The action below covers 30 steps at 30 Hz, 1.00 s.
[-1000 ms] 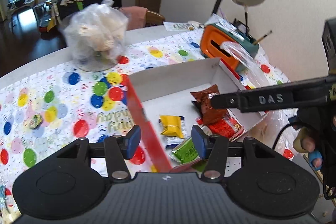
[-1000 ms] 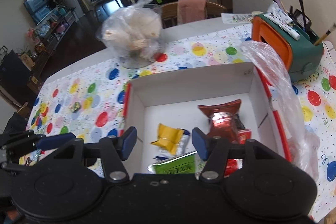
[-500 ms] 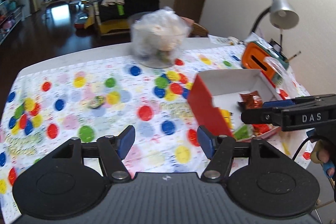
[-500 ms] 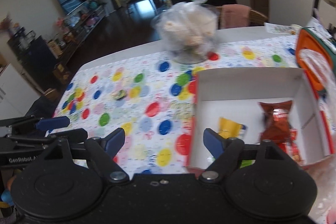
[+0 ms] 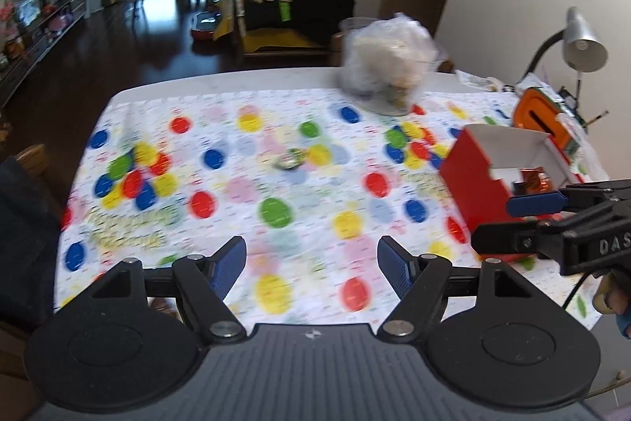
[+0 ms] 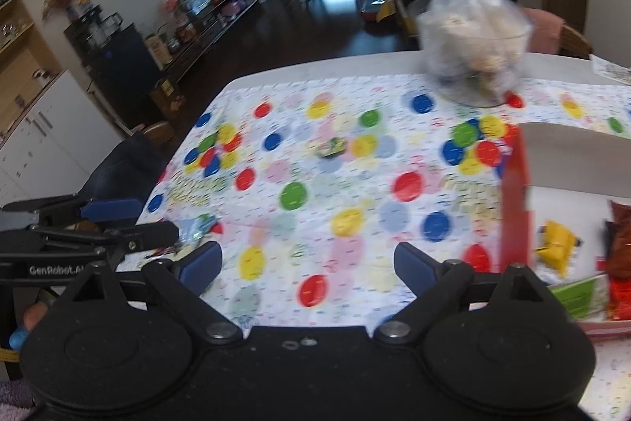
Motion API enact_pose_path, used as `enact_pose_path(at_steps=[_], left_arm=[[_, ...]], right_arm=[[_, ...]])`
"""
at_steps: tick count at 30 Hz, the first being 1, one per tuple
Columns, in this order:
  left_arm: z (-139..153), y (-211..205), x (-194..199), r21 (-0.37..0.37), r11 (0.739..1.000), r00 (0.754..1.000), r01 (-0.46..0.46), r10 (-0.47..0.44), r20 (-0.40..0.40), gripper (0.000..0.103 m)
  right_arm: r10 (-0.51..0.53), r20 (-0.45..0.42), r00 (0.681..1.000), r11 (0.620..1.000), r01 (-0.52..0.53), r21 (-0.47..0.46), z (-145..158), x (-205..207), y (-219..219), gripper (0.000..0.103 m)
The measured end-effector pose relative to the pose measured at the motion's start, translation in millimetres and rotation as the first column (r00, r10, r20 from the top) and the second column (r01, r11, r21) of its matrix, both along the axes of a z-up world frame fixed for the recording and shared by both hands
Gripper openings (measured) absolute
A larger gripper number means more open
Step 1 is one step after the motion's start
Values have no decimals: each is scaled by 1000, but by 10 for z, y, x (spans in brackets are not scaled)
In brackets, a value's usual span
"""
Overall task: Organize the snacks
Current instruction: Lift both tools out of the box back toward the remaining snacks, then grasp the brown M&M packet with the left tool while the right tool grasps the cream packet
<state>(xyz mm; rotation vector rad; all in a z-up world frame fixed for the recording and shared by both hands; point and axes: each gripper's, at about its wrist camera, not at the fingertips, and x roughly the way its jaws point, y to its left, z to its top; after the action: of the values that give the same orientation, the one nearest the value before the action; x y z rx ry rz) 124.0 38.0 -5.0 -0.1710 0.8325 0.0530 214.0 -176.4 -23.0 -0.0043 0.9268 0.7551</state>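
Note:
A red-sided box with a white inside (image 5: 473,184) (image 6: 514,208) stands on the right of the dotted tablecloth; yellow (image 6: 556,241), brown (image 6: 621,239) and green (image 6: 577,296) snack packets lie in it. One small green snack (image 5: 290,160) (image 6: 331,146) lies alone mid-table, and a bluish wrapper (image 6: 195,225) lies near the left gripper. My left gripper (image 5: 311,265) hangs above the cloth left of the box, jaws opening, nothing between them. My right gripper (image 6: 307,261) sits just left of the box, jaws opening wide and empty.
A clear plastic bag of pale snacks (image 5: 388,64) (image 6: 475,44) stands at the table's far edge. An orange and green holder (image 5: 540,113) and a desk lamp (image 5: 581,42) are far right. A dark chair back (image 6: 122,164) is by the left edge.
Both grippers have swung left, away from over the box to the open tablecloth. Both pairs of jaws have spread wider and hold nothing.

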Motion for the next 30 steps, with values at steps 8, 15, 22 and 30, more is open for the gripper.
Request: enact_pose_path(at_steps=[8, 15, 22, 30], left_arm=[[-181, 618, -278, 17, 998, 998, -63, 63, -26, 78], [-500, 1081, -436, -10, 993, 990, -116, 114, -85, 78], [-747, 1288, -463, -54, 994, 987, -100, 92, -130, 78], [-1063, 1477, -301, -139, 983, 975, -124, 94, -203, 78]], right_arm=[[113, 25, 993, 992, -112, -51, -172, -263, 692, 101], [232, 44, 972, 967, -225, -122, -390, -419, 1230, 101], [377, 61, 924, 911, -358, -203, -613, -547, 1639, 100], [512, 56, 857, 818, -467, -334, -960, -554, 2047, 95]])
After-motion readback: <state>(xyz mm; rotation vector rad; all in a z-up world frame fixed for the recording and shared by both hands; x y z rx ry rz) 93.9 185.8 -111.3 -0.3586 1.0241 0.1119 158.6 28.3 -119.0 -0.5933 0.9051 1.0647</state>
